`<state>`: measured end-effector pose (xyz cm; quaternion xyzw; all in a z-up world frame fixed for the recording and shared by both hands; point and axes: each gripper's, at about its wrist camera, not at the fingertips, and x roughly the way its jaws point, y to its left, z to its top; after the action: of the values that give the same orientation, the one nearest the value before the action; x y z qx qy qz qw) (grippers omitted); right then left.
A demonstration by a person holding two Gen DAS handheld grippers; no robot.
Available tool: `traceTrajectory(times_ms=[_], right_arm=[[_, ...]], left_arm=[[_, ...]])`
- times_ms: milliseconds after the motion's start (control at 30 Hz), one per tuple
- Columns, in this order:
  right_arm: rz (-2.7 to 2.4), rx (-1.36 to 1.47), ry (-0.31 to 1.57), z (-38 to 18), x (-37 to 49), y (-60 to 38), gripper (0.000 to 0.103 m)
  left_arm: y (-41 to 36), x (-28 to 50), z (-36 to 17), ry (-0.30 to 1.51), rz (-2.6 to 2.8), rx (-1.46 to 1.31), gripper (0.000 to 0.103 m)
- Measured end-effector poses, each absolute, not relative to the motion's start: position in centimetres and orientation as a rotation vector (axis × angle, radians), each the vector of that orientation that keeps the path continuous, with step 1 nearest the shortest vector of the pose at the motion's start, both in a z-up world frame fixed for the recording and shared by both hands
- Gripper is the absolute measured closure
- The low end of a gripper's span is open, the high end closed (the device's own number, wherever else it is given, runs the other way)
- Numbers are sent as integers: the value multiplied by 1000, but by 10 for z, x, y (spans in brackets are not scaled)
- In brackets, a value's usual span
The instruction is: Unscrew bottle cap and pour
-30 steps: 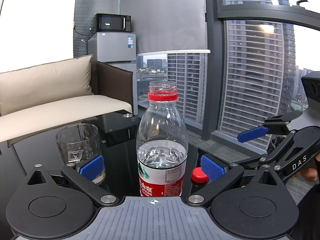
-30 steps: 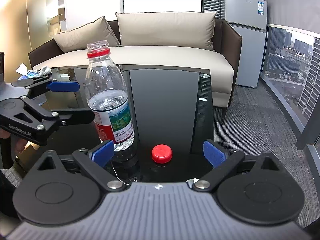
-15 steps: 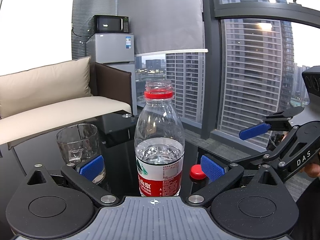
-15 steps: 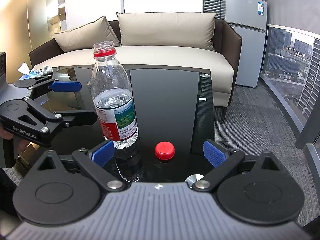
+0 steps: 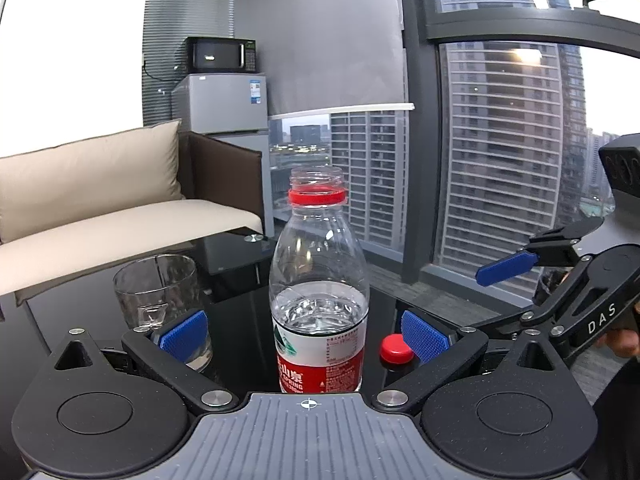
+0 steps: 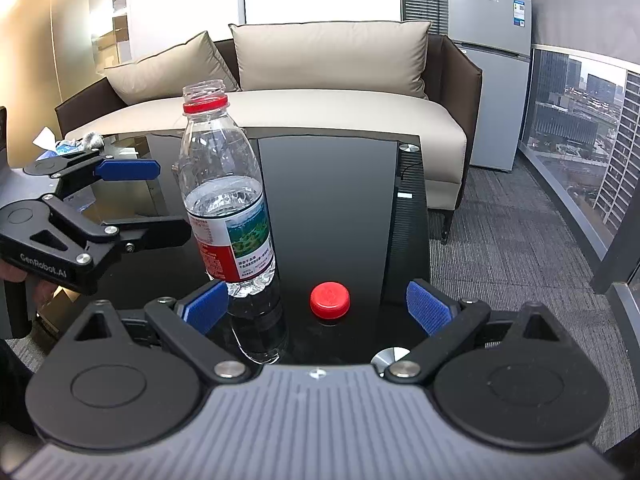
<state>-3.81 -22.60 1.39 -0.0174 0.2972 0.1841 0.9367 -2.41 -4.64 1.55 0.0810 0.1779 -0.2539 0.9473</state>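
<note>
A clear water bottle (image 5: 319, 300) with a red label and open neck stands upright on the black glass table (image 6: 340, 200), about half full. It also shows in the right wrist view (image 6: 224, 200). Its red cap (image 6: 329, 299) lies on the table beside it, also in the left wrist view (image 5: 395, 348). A glass tumbler (image 5: 160, 296) with a little water stands left of the bottle. My left gripper (image 5: 304, 332) is open, its jaws either side of the bottle without touching. My right gripper (image 6: 316, 306) is open, with the cap between its jaws.
A beige sofa (image 6: 320, 92) runs behind the table. A small fridge (image 5: 222, 102) with a microwave on top stands by the window. Crumpled tissues (image 6: 68, 142) lie at the table's far left. The table edge with a metal stud (image 6: 410, 147) is on the right.
Both grippers have drawn back slightly from the bottle, which stands free on the table. The bottle and cap look farther away in both views.
</note>
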Motion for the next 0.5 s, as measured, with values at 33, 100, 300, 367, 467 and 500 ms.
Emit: traceTrajectory(times_ms=[33, 100, 300, 367, 467, 500], right_arm=[[376, -35, 608, 14, -38, -226, 5], [376, -34, 608, 14, -38, -226, 5], [376, -33, 606, 13, -39, -226, 5], [376, -33, 605, 14, -39, -226, 5], [376, -31, 602, 14, -39, -226, 5], [376, -31, 602, 14, -39, -226, 5]], left_arm=[[-47, -24, 15, 364, -519, 164, 1], [-47, -23, 15, 367, -522, 165, 1], [-46, -22, 15, 368, -522, 152, 1], [-46, -22, 15, 368, -519, 151, 1], [-45, -21, 15, 371, -516, 148, 1], [-45, -22, 15, 371, -516, 147, 1]])
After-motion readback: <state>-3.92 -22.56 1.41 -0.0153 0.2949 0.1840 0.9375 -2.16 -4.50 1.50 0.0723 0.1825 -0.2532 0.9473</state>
